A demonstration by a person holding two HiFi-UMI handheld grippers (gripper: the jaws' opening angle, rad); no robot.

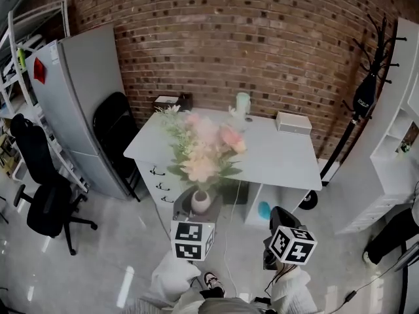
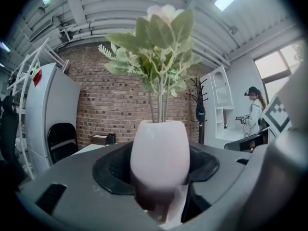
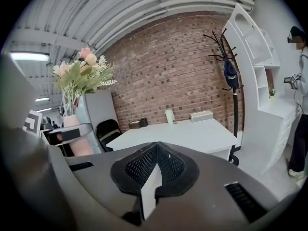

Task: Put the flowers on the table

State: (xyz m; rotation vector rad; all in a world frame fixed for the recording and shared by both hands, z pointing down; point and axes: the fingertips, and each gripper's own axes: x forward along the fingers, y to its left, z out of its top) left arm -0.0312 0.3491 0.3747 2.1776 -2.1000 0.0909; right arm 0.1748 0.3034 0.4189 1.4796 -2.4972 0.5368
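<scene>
A pale pink vase (image 1: 201, 201) with pink and cream flowers (image 1: 204, 150) and green leaves is held in the air in front of the white table (image 1: 281, 152). My left gripper (image 1: 200, 209) is shut on the vase's body. In the left gripper view the vase (image 2: 159, 150) fills the gap between the jaws, and the flowers (image 2: 156, 47) rise above it. My right gripper (image 1: 276, 226) hangs to the right of the vase, below the table's front edge. In its own view the right gripper (image 3: 153, 179) has its jaws together with nothing in them, and the vase (image 3: 77, 129) shows at the left.
On the table's far side stand a pale green cup (image 1: 243, 103), a white box (image 1: 292, 123) and a dark box (image 1: 171, 102). A grey cabinet (image 1: 78, 103), a black folding chair (image 1: 114, 129) and an office chair (image 1: 42, 195) stand left. A coat rack (image 1: 366, 90), white shelves (image 1: 399, 142) and a person (image 3: 301, 81) are right.
</scene>
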